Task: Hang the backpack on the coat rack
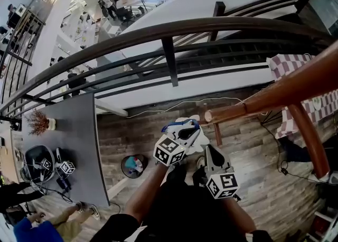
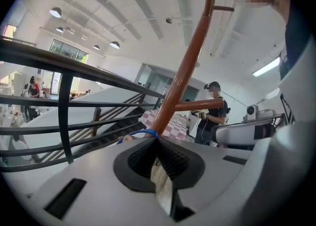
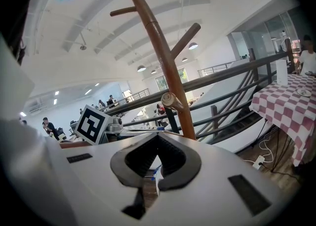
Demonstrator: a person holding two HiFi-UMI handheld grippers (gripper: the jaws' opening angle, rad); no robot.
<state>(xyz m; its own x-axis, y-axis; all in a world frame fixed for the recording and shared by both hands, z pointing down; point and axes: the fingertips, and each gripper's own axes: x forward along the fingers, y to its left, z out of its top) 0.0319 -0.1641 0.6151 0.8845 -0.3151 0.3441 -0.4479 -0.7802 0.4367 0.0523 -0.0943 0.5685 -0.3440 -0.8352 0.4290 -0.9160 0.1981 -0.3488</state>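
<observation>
The white backpack (image 1: 194,139) hangs in front of me, its blue top strap (image 1: 177,124) just left of the tip of a peg (image 1: 209,115) on the brown wooden coat rack (image 1: 296,85). My left gripper (image 1: 185,131) is shut on that blue strap (image 2: 143,133), which shows at its jaw tips (image 2: 154,139) close to the rack's pole (image 2: 185,67). My right gripper (image 1: 207,149) sits just right of the backpack, jaws shut (image 3: 158,137). A blue and white bit shows below them; nothing shows between its tips. The peg's end (image 3: 168,100) is right above them.
A black metal railing (image 1: 169,66) runs just beyond the rack, with a drop to a lower floor behind it. A table with a checked cloth (image 1: 288,64) stands right. A grey table (image 1: 79,130) and a small bin (image 1: 133,165) are on the left. A person (image 2: 212,111) stands behind the rack.
</observation>
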